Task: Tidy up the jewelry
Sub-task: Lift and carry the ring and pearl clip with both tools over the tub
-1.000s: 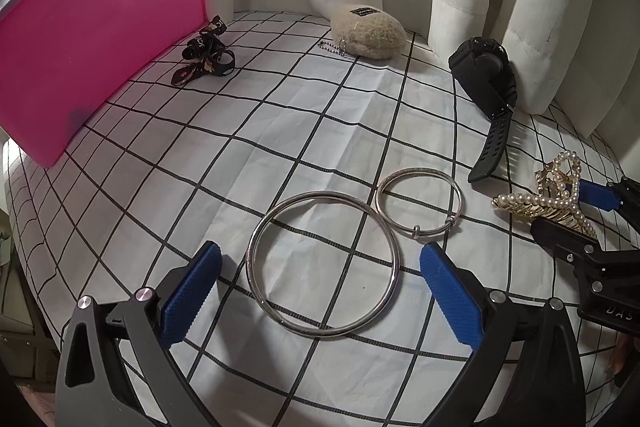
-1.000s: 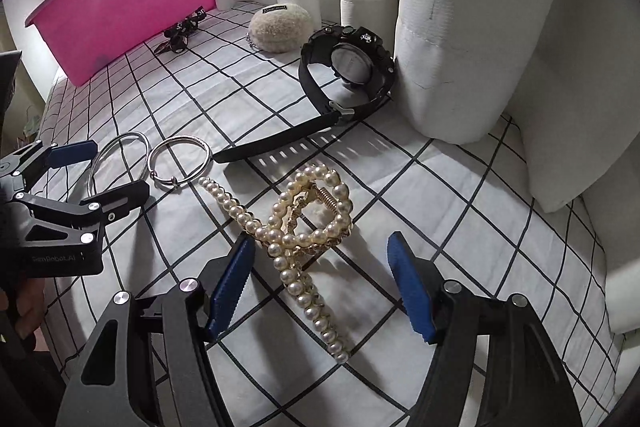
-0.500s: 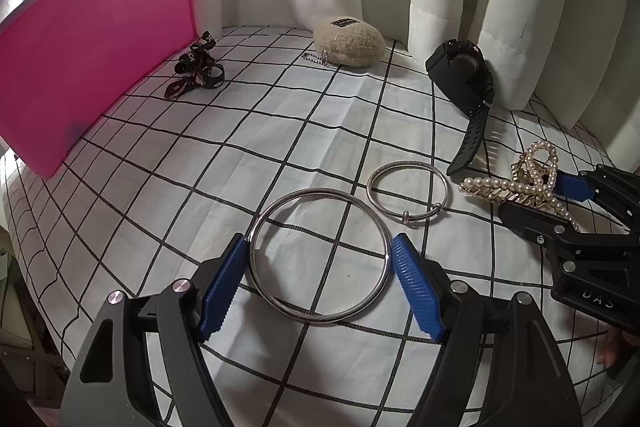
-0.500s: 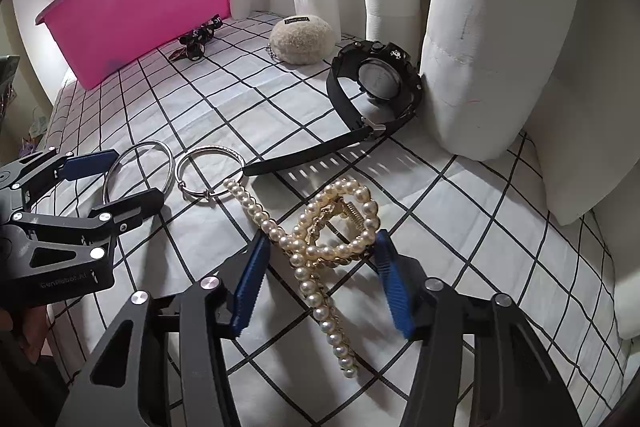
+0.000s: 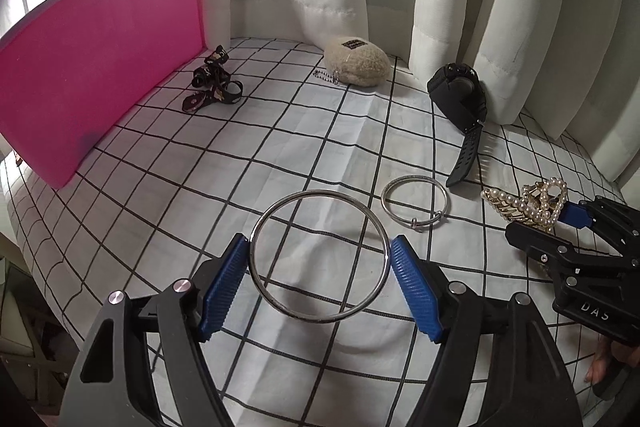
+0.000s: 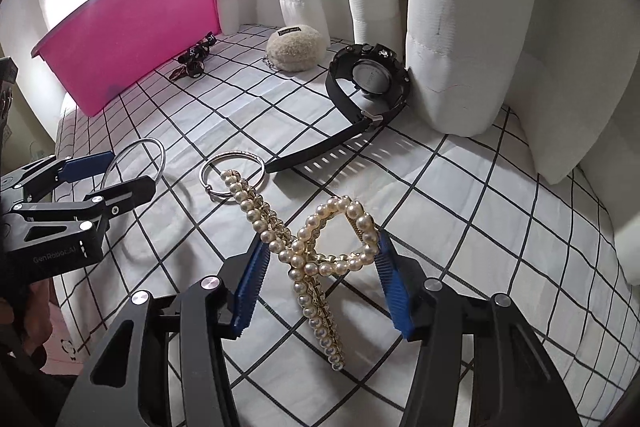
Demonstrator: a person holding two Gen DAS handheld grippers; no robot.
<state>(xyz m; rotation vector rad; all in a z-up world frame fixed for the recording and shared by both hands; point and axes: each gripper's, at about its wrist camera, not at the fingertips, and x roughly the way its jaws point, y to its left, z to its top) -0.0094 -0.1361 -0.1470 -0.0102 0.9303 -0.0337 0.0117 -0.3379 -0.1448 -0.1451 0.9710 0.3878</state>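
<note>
White curtain (image 6: pixel 452 27) behind black watch (image 6: pixel 368 79), fuzzy pouch (image 6: pixel 296 49), pink bin (image 6: pixel 132 35).

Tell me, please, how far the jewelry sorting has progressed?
Nothing looks sorted yet. In hand: left tongs grip the large silver ring; right tongs grip the pearl hair clip. Left on the cloth: small bangle, black watch, dark trinkets.

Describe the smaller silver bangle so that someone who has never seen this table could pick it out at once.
Start at the pink tub standing on the checked cloth, then look across toward the black watch by the curtain. The smaller silver bangle lies flat just in front of the watch strap. Unlike the large plain ring beside it, it has a small clasp.
</note>
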